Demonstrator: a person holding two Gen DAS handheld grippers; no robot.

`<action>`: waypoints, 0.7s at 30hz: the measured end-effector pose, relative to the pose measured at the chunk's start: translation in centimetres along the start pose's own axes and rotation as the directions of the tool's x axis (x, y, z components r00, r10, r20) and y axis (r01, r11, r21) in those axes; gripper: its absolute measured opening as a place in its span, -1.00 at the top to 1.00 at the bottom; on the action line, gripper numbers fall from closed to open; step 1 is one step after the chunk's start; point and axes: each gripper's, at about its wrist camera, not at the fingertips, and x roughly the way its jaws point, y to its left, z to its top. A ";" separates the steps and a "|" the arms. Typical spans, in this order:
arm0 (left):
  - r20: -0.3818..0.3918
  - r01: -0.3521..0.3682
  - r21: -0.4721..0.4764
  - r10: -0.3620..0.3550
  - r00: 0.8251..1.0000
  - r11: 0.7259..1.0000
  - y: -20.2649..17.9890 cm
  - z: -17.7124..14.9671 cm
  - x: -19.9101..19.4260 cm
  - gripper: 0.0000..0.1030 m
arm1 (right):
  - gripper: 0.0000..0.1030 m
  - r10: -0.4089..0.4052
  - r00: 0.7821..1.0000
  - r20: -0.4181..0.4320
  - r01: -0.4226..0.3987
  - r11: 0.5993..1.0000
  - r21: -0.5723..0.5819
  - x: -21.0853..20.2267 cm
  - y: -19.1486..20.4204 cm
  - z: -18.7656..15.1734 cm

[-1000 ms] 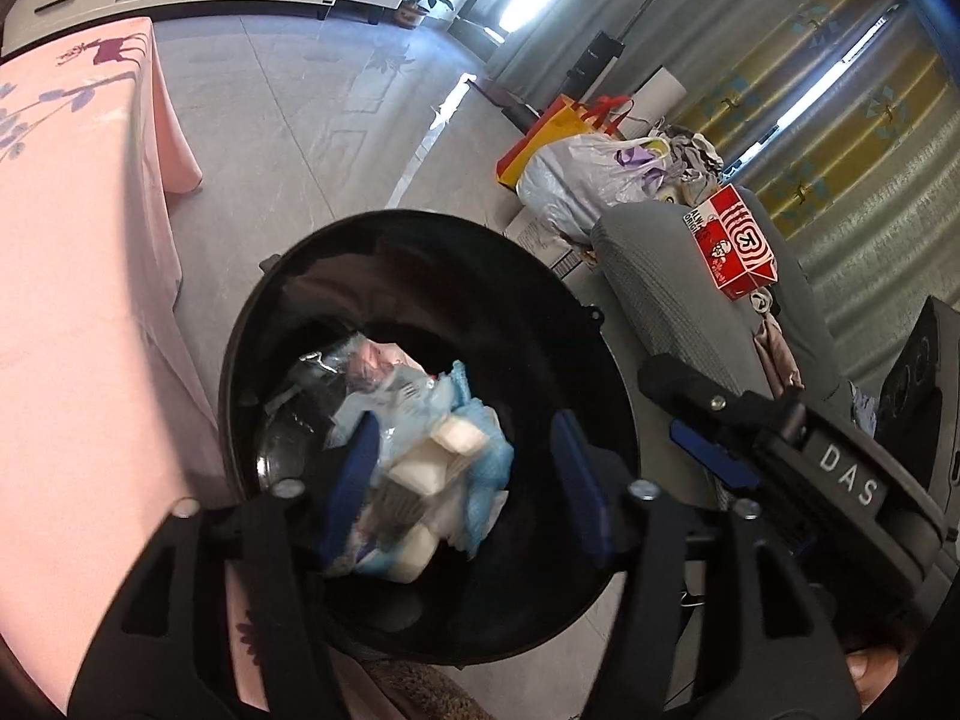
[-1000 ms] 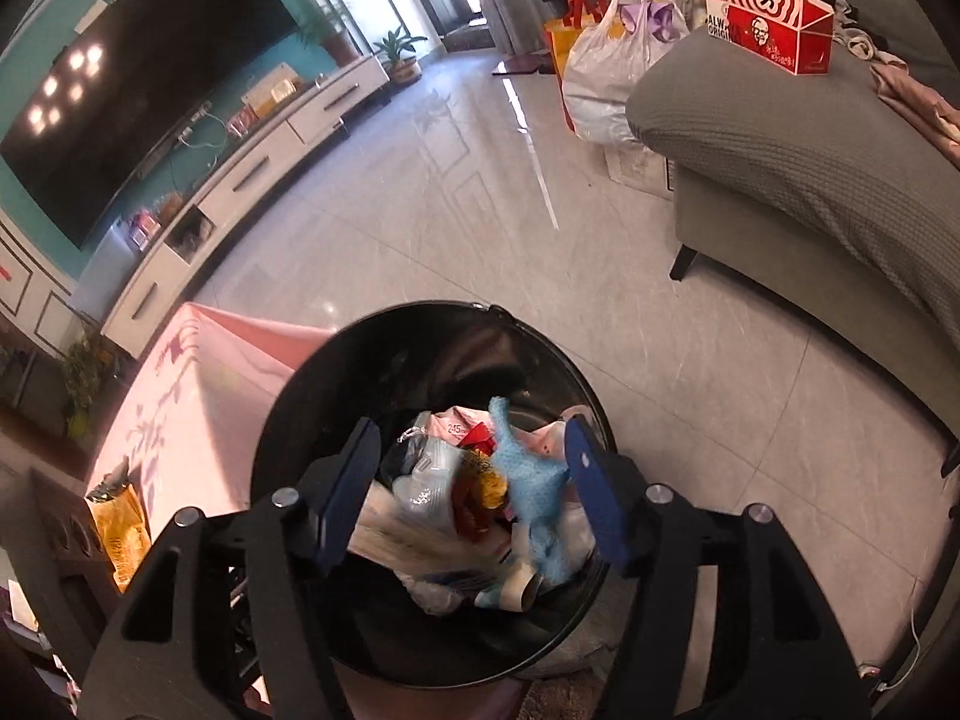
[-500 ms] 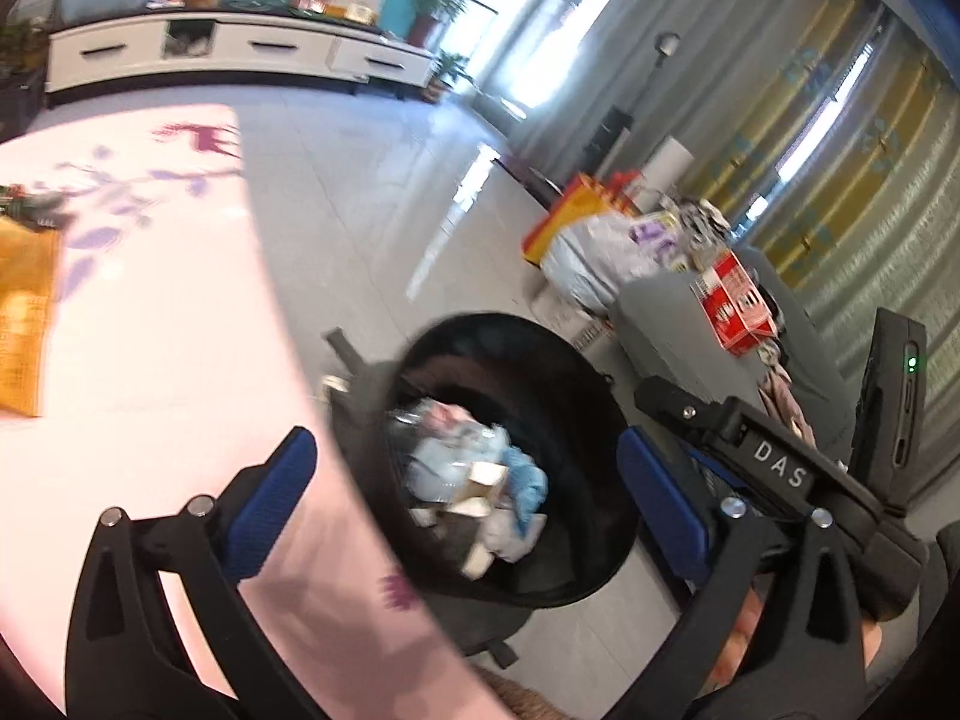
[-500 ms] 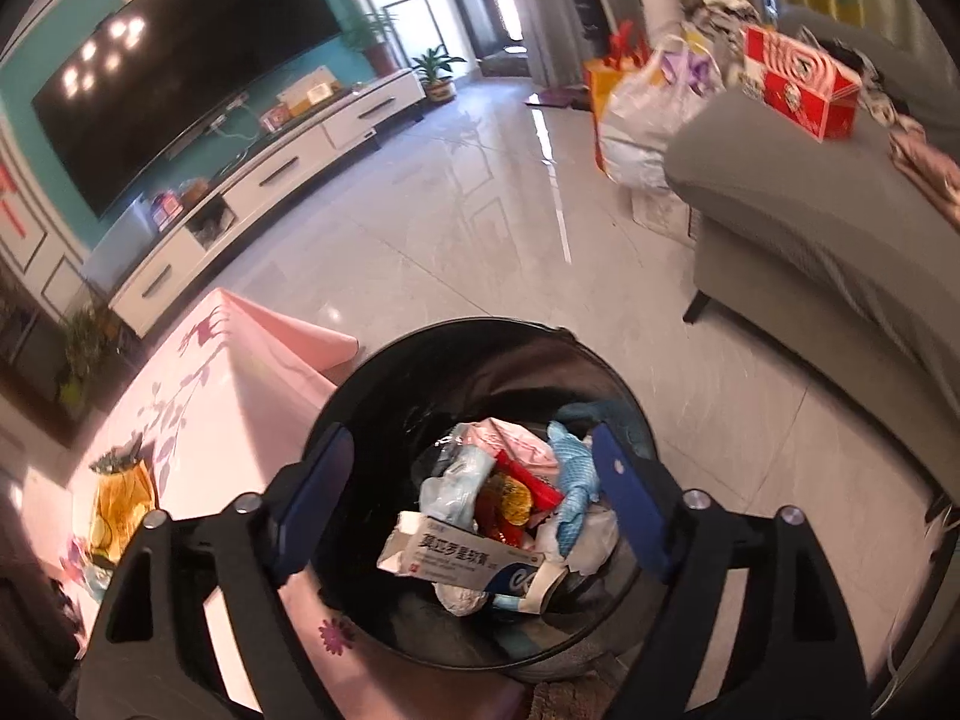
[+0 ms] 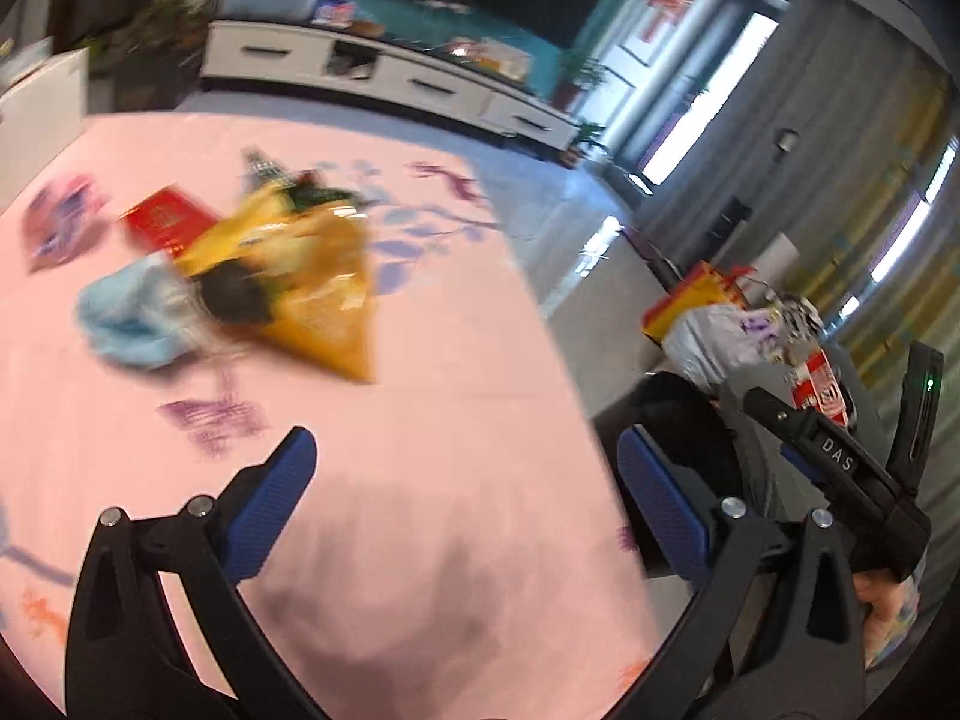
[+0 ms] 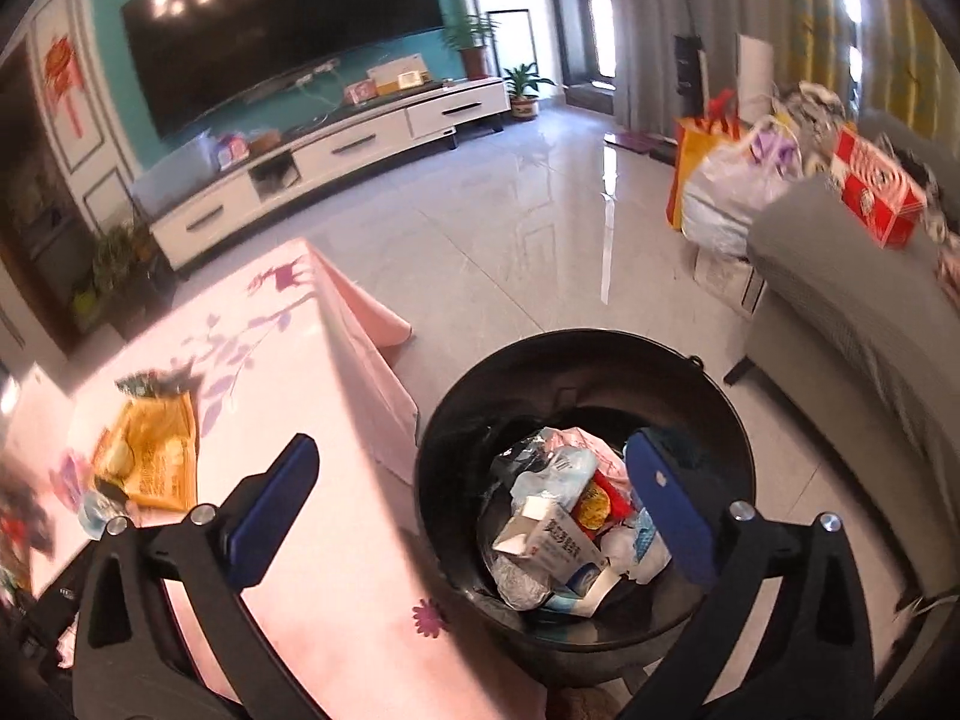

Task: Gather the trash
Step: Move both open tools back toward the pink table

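Left wrist view: left claw point(image 5: 459, 495) released, blue pads spread wide with nothing between them, above the pink tabletop point(image 5: 456, 420). Its jaws opened within the last second and now stand wide. Trash lies on the tabletop toward 11 o'clock, blurred: an orange snack bag point(image 5: 312, 282), a pale blue crumpled item point(image 5: 129, 324) touching the bag's 8 o'clock side, and a red packet point(image 5: 165, 219) at the bag's 10 o'clock. At 3 o'clock the black bin point(image 5: 678, 414) shows partly past the tabletop edge, with the other black handheld device point(image 5: 840, 468) in front of it.

Right wrist view: right claw point(image 6: 474, 495) released, its jaws having just been opening, empty, held over the tabletop edge and the black bin point(image 6: 585, 348). The bin stands on the floor point(image 6: 510, 228) just beside the tabletop point(image 6: 336, 510), at 3 o'clock of it. Inside the bin lies collected trash: a white carton point(image 6: 552, 543), a red and yellow wrapper point(image 6: 594, 501), clear plastic point(image 6: 549, 468) and pale blue material point(image 6: 645, 540). The orange snack bag point(image 6: 153, 456) lies on the tabletop at 9 o'clock, well apart from the bin.
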 end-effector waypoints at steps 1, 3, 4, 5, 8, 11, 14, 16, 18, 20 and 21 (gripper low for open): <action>0.001 -0.026 -0.007 0.026 1.000 1.000 1.3 0.0 -0.6 -0.94 | -0.94 0.003 1.000 -0.007 -0.003 1.000 -0.030 0.2 0.9 -0.2; 0.015 -0.094 -0.021 0.094 0.995 0.995 3.6 0.1 -1.7 -0.94 | -0.94 0.006 1.000 -0.019 -0.008 0.997 -0.076 0.5 2.3 -0.5; 0.022 -0.114 -0.026 0.115 0.993 0.993 4.3 0.2 -2.1 -0.94 | -0.94 0.002 1.000 -0.019 -0.004 0.995 -0.102 0.6 3.1 -0.8; 0.029 -0.136 -0.027 0.137 0.990 0.990 5.3 0.3 -2.8 -0.94 | -0.94 -0.003 1.000 -0.018 0.001 0.993 -0.119 0.7 3.8 -1.0; 0.016 -0.166 -0.026 0.166 0.986 0.986 7.6 0.4 -4.3 -0.94 | -0.94 -0.001 1.000 -0.018 -0.002 0.984 -0.176 0.9 6.1 -1.7; -0.003 -0.158 -0.061 0.158 0.987 0.986 10.4 0.6 -5.8 -0.94 | -0.94 0.027 0.999 -0.044 -0.037 0.969 -0.244 1.3 8.5 -2.7; -0.023 -0.154 -0.120 0.152 0.988 0.981 13.0 0.4 -6.3 -0.94 | -0.94 0.048 0.997 -0.064 -0.066 0.949 -0.307 1.6 10.9 -3.8; -0.047 -0.175 -0.125 0.170 0.984 0.977 14.8 0.0 -6.1 -0.94 | -0.94 0.054 0.996 -0.068 -0.074 0.937 -0.340 1.7 12.3 -4.5; -0.043 -0.196 -0.136 0.191 0.981 0.971 16.2 -0.4 -5.9 -0.94 | -0.94 0.061 0.996 -0.071 -0.083 0.925 -0.371 1.9 13.5 -5.1; -0.051 -0.201 -0.182 0.195 0.979 0.963 17.9 -0.9 -5.8 -0.94 | -0.94 0.079 0.993 -0.090 -0.109 0.904 -0.412 2.2 14.7 -5.8; -0.078 -0.198 -0.199 0.186 0.979 0.960 18.6 -0.9 -5.6 -0.94 | -0.94 0.081 0.992 -0.097 -0.115 0.897 -0.426 2.5 15.0 -6.1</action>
